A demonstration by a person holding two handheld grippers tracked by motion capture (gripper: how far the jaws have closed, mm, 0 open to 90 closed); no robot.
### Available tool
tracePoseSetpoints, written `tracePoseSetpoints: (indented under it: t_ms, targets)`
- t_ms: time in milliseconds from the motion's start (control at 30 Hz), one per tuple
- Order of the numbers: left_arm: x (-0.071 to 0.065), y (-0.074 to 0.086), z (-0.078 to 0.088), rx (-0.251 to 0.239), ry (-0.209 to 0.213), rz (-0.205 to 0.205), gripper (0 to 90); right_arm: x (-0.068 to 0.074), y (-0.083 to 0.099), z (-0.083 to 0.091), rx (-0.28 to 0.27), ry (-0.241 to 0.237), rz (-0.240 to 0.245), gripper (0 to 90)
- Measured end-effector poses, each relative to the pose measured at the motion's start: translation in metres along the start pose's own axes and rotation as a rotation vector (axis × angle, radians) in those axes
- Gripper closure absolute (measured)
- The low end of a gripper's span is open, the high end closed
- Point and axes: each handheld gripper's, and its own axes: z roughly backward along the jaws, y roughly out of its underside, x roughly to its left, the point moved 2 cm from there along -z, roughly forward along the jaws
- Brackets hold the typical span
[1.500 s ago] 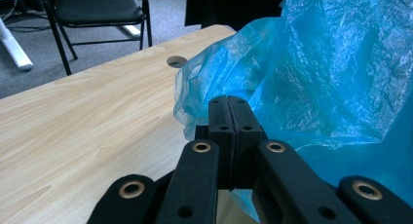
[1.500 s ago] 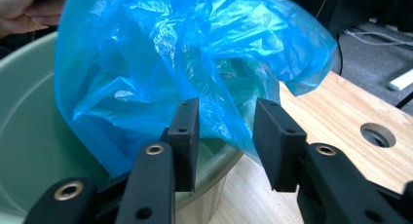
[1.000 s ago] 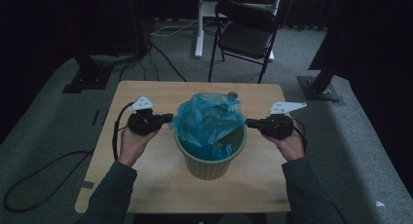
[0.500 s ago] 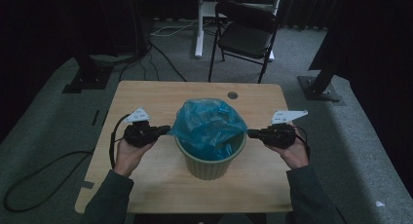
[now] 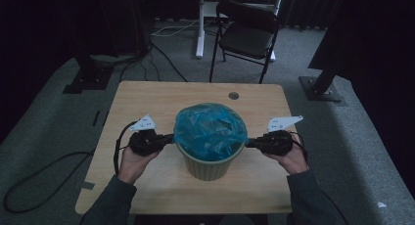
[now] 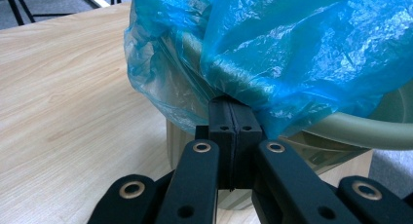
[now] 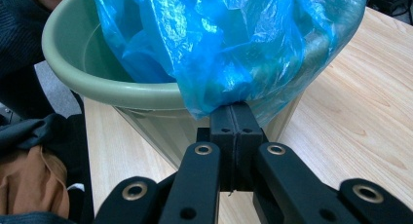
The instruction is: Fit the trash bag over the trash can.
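A green bin stands in the middle of the wooden bench, close to the person's side. A blue bag sits in the bin, and its edge is folded out over the rim most of the way round. The left gripper is on the left side of the bin, right at the rim. Its jaws are pressed tight together, and they pinch the edge of the blue bag there. In the left gripper view the left gripper has the bag bunched right at its tips, with the green rim just behind. The right gripper is on the other side of the bin, also at the rim. Its jaws are pressed tight together too, and they pinch the bag's edge on that side. In the right gripper view the right gripper has the bag hanging down to its tips, and part of the green rim is bare, with no bag over it. Each gripper is held in a hand that comes in from the near edge of the bench. A black chair stands on the floor, well behind the bench.
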Motion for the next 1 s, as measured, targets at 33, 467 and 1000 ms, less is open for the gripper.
tracePoseSetpoints:
  t_ms: [33,467,1000]
  targets:
    - [0.001,0.000,0.000,-0.002,-0.003,0.003,89.4,0.000,-0.001,-0.001,-0.003,0.004,-0.003,90.0]
    - [0.002,0.002,0.002,-0.018,-0.020,0.022,89.6,-0.002,-0.002,-0.007,-0.026,0.001,-0.025,90.0]
    - [0.001,0.008,0.001,-0.021,-0.017,0.031,89.6,0.001,-0.004,-0.012,-0.026,0.027,-0.010,89.9]
